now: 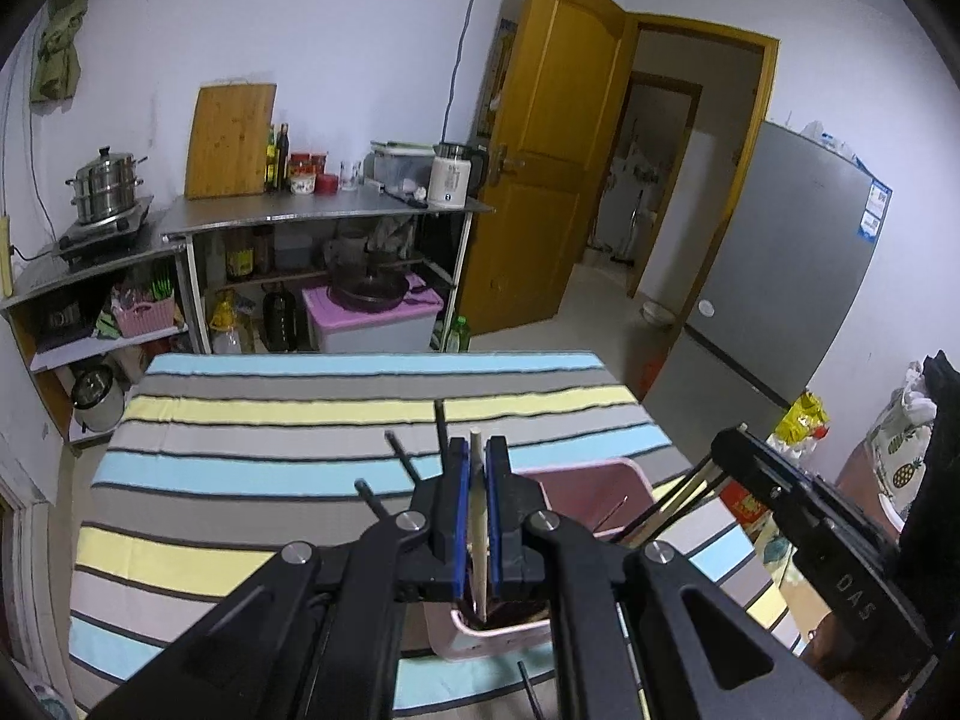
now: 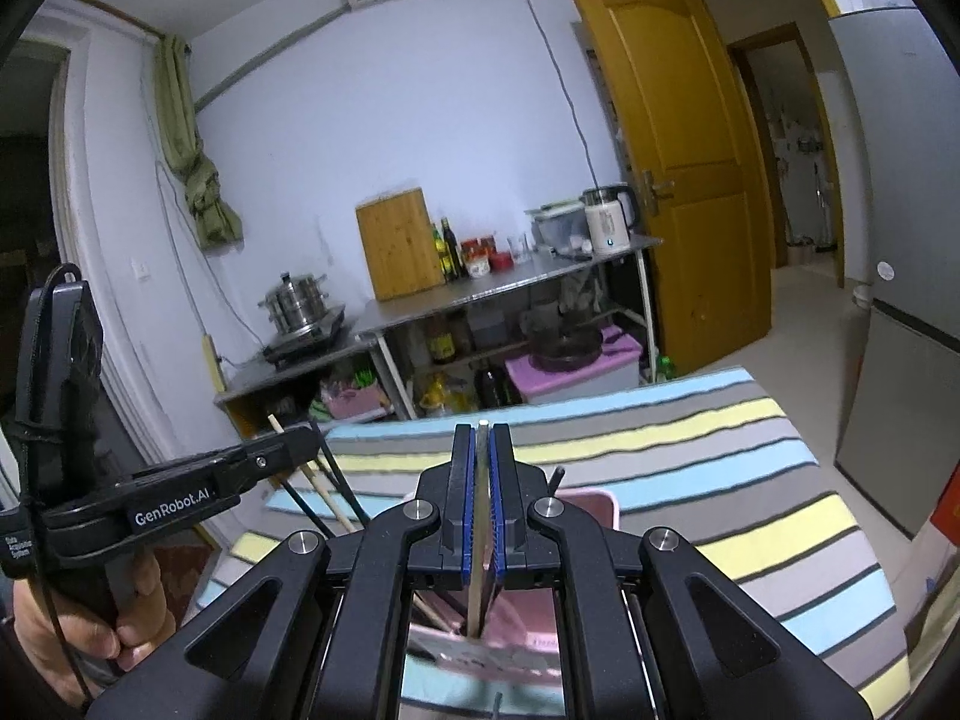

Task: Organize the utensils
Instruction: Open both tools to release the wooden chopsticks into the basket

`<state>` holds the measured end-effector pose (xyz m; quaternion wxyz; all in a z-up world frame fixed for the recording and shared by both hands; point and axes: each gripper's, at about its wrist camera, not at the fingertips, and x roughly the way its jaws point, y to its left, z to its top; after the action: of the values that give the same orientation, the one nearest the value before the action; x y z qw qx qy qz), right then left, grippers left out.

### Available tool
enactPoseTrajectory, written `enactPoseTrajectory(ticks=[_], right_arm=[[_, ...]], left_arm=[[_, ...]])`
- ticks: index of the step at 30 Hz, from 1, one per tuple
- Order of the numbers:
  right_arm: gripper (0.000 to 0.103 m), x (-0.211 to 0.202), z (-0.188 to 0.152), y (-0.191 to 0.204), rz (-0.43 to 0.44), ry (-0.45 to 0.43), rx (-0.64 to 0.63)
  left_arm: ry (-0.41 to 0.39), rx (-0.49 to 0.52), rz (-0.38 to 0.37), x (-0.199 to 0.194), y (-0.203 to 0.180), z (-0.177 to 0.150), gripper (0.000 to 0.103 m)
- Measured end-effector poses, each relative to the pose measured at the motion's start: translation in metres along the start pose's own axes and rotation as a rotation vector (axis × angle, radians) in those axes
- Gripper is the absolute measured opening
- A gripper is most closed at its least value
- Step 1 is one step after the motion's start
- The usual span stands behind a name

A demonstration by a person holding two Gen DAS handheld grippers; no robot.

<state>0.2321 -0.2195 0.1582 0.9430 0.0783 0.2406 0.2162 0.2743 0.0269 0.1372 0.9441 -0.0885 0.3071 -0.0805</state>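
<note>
My left gripper (image 1: 477, 447) is shut on a pale wooden chopstick (image 1: 478, 516). The chopstick's lower end reaches into a pink container (image 1: 591, 471) on the striped tablecloth (image 1: 300, 468). Three black chopsticks (image 1: 441, 420) stick up just left of the fingers. My right gripper (image 2: 482, 435) is shut on a grey-tipped chopstick (image 2: 480, 540) that also runs down into the pink container (image 2: 591, 501). The right gripper (image 1: 726, 447) appears at the right of the left wrist view. The left gripper (image 2: 306, 441) appears at the left of the right wrist view, above the chopsticks (image 2: 327, 495), and a hand (image 2: 90, 630) holds it.
Beyond the table stands a steel counter (image 1: 324, 204) with a cutting board (image 1: 231, 141), a kettle (image 1: 450, 177) and a steamer pot (image 1: 108, 183). A wooden door (image 1: 558, 138) stands open. A grey fridge (image 1: 786, 264) is on the right, with bags (image 1: 801, 420) on the floor beside the table.
</note>
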Motion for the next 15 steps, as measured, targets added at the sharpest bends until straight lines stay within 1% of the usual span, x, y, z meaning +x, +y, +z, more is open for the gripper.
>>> enactPoseTrajectory(ticks=[5,9,10,11,12,13,14,15], right_arm=[[0.004,0.006,-0.011,-0.002,0.001,0.043,-0.002],[0.005,0.009,-0.015,0.001,0.013,0.070,-0.013],[0.006,0.009,-0.016,0.001,0.015,0.075,-0.015],[0.010,0.009,-0.017,0.001,0.014,0.080,-0.018],[0.012,0.008,-0.018,0.002,0.012,0.081,-0.021],[0.012,0.006,-0.018,0.002,0.013,0.081,-0.022],[0.012,0.006,-0.018,0.003,0.013,0.082,-0.021],[0.012,0.004,-0.017,0.003,0.014,0.081,-0.020]], left_arm=[[0.034,-0.005,0.006,0.010,0.000,-0.011,0.006],[0.045,-0.008,0.011,0.011,0.002,-0.017,0.007],[0.047,-0.008,0.011,0.011,0.003,-0.019,0.007],[0.049,-0.008,0.013,0.010,0.003,-0.020,0.011],[0.048,-0.008,0.014,0.008,0.003,-0.021,0.019],[0.043,-0.010,0.014,0.006,0.004,-0.021,0.023],[0.037,-0.013,0.014,0.004,0.005,-0.021,0.030],[0.031,-0.018,0.014,0.002,0.006,-0.022,0.032]])
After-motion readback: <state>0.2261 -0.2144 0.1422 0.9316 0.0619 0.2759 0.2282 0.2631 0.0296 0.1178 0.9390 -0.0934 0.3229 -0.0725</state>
